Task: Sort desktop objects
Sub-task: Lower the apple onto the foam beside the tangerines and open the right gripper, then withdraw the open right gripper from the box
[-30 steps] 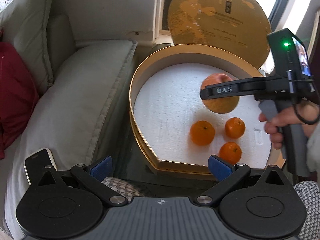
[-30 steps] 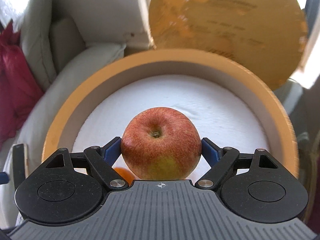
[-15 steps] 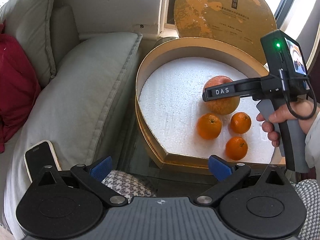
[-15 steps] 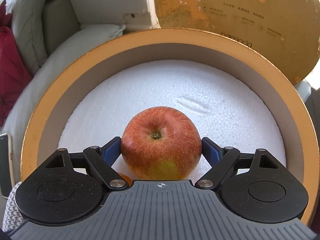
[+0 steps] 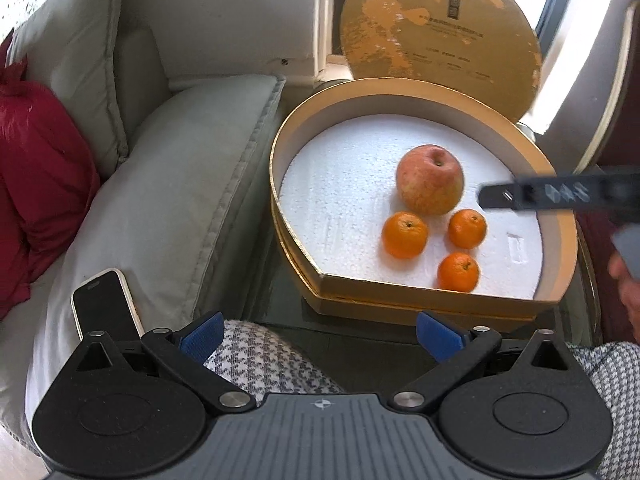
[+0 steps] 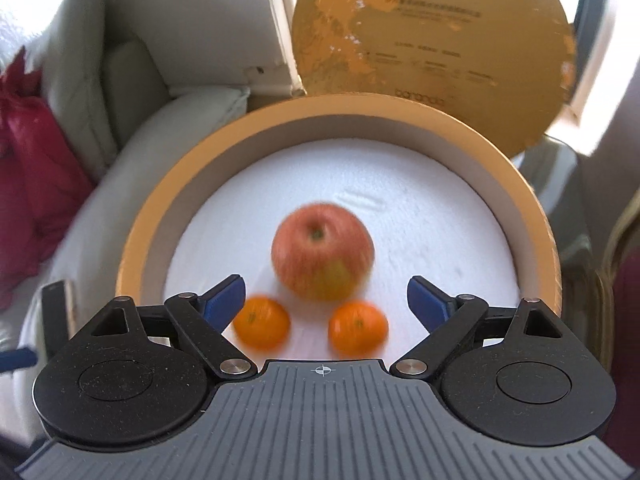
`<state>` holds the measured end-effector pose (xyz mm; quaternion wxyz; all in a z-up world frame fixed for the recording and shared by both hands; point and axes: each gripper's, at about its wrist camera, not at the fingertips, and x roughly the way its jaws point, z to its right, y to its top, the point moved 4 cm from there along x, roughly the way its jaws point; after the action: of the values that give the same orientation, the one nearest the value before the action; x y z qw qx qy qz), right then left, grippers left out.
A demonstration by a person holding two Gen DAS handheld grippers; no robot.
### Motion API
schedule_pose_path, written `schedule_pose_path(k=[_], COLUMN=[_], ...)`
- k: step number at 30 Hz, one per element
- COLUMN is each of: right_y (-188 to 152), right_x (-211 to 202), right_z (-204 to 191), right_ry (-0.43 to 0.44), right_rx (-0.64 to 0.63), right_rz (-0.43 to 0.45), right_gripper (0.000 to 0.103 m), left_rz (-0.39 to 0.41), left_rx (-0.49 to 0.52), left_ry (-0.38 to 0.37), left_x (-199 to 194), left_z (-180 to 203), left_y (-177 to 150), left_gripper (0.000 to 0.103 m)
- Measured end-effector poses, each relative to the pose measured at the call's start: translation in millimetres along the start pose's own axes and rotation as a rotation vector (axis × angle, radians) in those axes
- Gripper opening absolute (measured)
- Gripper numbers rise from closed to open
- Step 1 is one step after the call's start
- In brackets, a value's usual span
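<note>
A red-yellow apple (image 5: 430,180) rests on the white foam of a gold-rimmed box (image 5: 440,292), behind three small oranges (image 5: 405,234). In the right wrist view the apple (image 6: 322,252) lies just beyond my right gripper (image 6: 325,298). That gripper's jaws have just been opening; they stand open with nothing between the pads. Two oranges (image 6: 262,322) sit below them. One of its fingers (image 5: 520,196) shows blurred to the right of the apple. My left gripper (image 5: 320,332) is open and empty, in front of the box.
The round gold lid (image 5: 440,28) leans upright behind the box. A grey sofa cushion (image 5: 172,184) with a phone (image 5: 104,304) and a red pillow (image 5: 36,184) lies to the left. Houndstooth-clad knees (image 5: 264,356) are close below. A hand (image 5: 628,280) is at the right edge.
The right gripper has let go of the apple and drawn back and up; the apple now sits on the foam. The left gripper has pulled back a little.
</note>
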<state>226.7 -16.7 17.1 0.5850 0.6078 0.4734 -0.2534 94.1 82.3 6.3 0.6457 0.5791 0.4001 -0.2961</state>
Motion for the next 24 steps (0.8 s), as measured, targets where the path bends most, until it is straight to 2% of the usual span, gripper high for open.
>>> schedule_pose_path(k=[4,11,24], right_y=[-29.9,-59.8,-96.5], right_x=[-40.6,-88.7,-124.0], right_z=[9.0,34.8,56.8], right_ry=[0.021,0.031,0.068], right_rx=[0.021,0.147,0.228], right_rz=[0.036,0.095,0.135], right_gripper=[0.092,0.092,0.092], left_rz=[0.017,0.045,0.064], left_rx=[0.037,0.085,0.182], left_ry=[0.000,0.011,0.044], left_x=[-10.2,-22.5,-31.9], left_z=[15.0,37.5,75.0], left_y=[-2.5,-3.9,-1.3], left_gripper=[0.102,0.102,0.102])
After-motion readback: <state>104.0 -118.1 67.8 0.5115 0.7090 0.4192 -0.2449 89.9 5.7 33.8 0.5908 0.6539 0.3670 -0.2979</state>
